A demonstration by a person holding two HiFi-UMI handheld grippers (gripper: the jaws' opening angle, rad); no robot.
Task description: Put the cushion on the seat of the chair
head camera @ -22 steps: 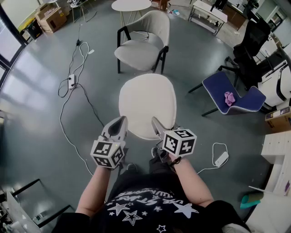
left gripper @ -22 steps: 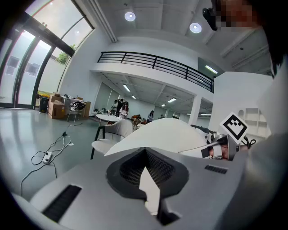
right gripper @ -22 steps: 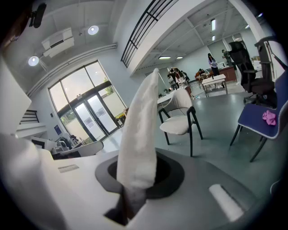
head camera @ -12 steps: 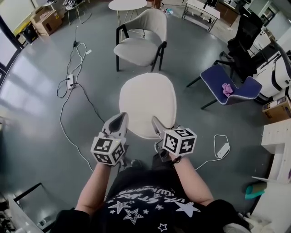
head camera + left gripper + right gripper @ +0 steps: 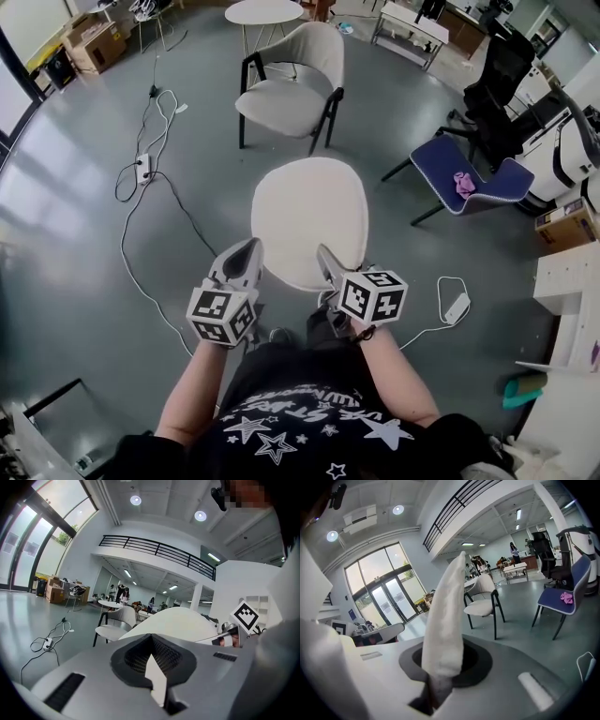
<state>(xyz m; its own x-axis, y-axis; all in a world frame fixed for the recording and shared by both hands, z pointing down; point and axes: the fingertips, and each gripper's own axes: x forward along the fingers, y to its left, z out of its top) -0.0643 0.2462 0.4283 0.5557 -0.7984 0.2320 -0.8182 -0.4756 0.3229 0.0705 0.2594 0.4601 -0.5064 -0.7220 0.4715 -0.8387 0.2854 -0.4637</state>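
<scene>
The cushion (image 5: 309, 220) is a white oval pad, held level above the grey floor in front of the person. My left gripper (image 5: 247, 251) is shut on its near left edge and my right gripper (image 5: 324, 255) is shut on its near right edge. In the left gripper view the cushion (image 5: 180, 620) runs away from the jaws of the left gripper (image 5: 157, 686). The right gripper view shows the cushion (image 5: 447, 616) edge-on, pinched in the right gripper (image 5: 438, 686). The beige chair (image 5: 286, 89) with black legs stands beyond the cushion, its seat (image 5: 275, 105) bare.
A blue chair (image 5: 469, 178) with a pink thing on it stands to the right, a black office chair (image 5: 502, 84) behind it. Cables and a power strip (image 5: 145, 169) lie on the floor at left, a white adapter (image 5: 457, 309) at right. A round table (image 5: 267, 11) stands behind the beige chair.
Both grippers keep their hold on the cushion. The room has slid a little in the head view; the cushion sits slightly further right in the picture.
</scene>
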